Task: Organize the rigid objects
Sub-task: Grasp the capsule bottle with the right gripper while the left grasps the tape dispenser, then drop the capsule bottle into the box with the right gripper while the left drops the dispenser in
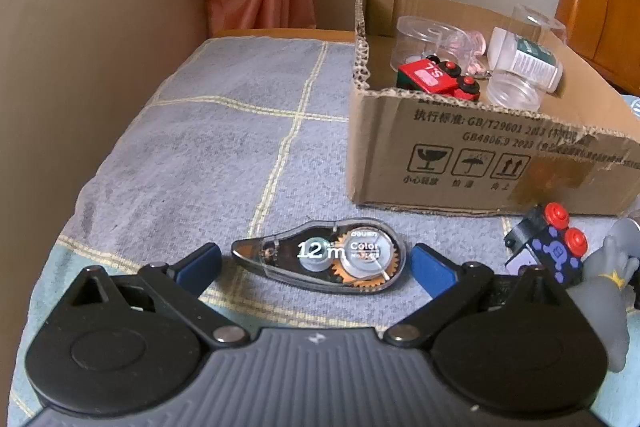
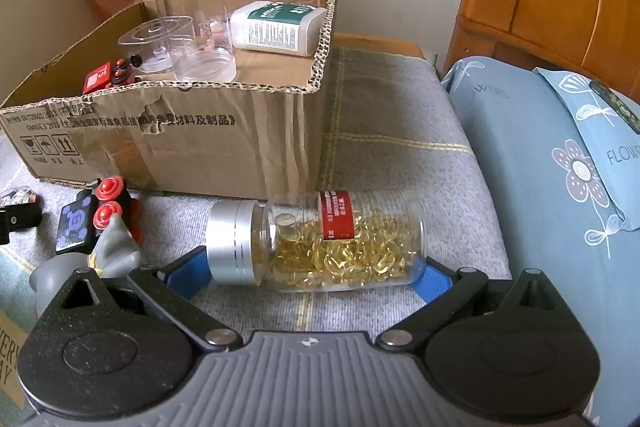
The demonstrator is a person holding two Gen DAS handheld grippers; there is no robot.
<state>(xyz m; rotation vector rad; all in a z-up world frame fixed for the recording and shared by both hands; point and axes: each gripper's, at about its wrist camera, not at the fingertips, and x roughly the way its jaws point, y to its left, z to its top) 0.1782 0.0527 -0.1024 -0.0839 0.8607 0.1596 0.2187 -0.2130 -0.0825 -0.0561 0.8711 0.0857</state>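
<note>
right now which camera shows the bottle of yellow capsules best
The right wrist view. The capsule bottle lies on its side on the blanket, whole, between the open fingers of the right gripper, silver cap to the left. The left wrist view does not show it; there the left gripper frames a correction tape.

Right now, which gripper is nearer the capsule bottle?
Right. The right gripper straddles the capsule bottle, open; the left gripper straddles the correction tape instead.
</note>
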